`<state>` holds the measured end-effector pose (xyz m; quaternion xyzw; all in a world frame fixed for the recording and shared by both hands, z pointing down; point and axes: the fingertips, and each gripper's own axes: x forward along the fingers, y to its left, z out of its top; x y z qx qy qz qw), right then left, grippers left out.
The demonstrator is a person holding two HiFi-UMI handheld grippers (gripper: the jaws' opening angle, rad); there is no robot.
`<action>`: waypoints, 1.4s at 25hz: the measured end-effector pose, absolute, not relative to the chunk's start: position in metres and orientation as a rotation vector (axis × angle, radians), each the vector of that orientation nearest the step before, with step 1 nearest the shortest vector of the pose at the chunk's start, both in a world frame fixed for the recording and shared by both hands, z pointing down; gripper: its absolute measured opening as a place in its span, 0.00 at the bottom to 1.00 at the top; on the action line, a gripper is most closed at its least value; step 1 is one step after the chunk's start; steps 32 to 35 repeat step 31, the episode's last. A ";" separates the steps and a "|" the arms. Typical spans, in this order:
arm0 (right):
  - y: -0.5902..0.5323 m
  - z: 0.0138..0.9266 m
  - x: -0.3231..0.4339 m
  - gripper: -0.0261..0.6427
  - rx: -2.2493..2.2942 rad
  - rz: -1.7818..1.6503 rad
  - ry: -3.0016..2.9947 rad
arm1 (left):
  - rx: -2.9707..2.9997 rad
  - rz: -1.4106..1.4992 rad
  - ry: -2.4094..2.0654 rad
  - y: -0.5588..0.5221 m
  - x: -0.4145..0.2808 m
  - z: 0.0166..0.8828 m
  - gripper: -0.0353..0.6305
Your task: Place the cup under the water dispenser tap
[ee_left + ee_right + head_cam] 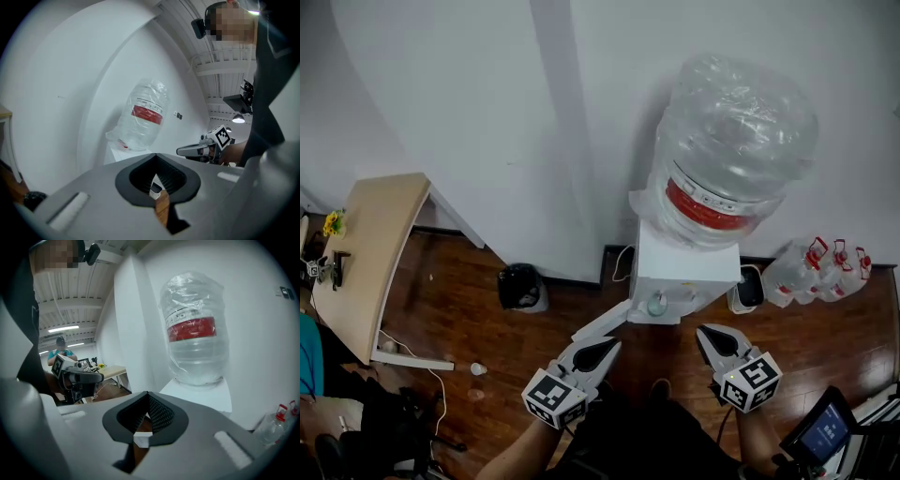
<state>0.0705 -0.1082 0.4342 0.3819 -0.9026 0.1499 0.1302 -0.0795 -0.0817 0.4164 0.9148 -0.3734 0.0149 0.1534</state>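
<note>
A white water dispenser [684,267] stands against the wall with a large clear bottle [733,141] with a red label on top. A small clear cup [657,303] sits in the tap recess at its front. My left gripper [609,345] hovers low and left of the dispenser, its jaws shut with nothing between them. My right gripper [705,330] hovers low and right of the cup, also shut and empty. Both are apart from the cup. The left gripper view shows the bottle [143,119] and the right gripper [180,151]. The bottle [194,329] fills the right gripper view.
A black bin [521,286] stands by the wall left of the dispenser. A wooden table [370,244] is at far left, with a seated person [309,361] below it. Several water jugs [816,267] stand right of the dispenser. A small screen [825,429] is at lower right.
</note>
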 end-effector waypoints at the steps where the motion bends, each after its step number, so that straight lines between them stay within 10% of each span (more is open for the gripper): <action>1: -0.106 0.432 0.071 0.04 1.108 0.429 -2.627 | 2.618 0.052 -1.072 -0.080 -0.078 0.416 0.11; 35: -0.103 0.411 0.080 0.04 1.068 0.380 -2.671 | 2.589 0.030 -1.161 -0.073 -0.068 0.405 0.11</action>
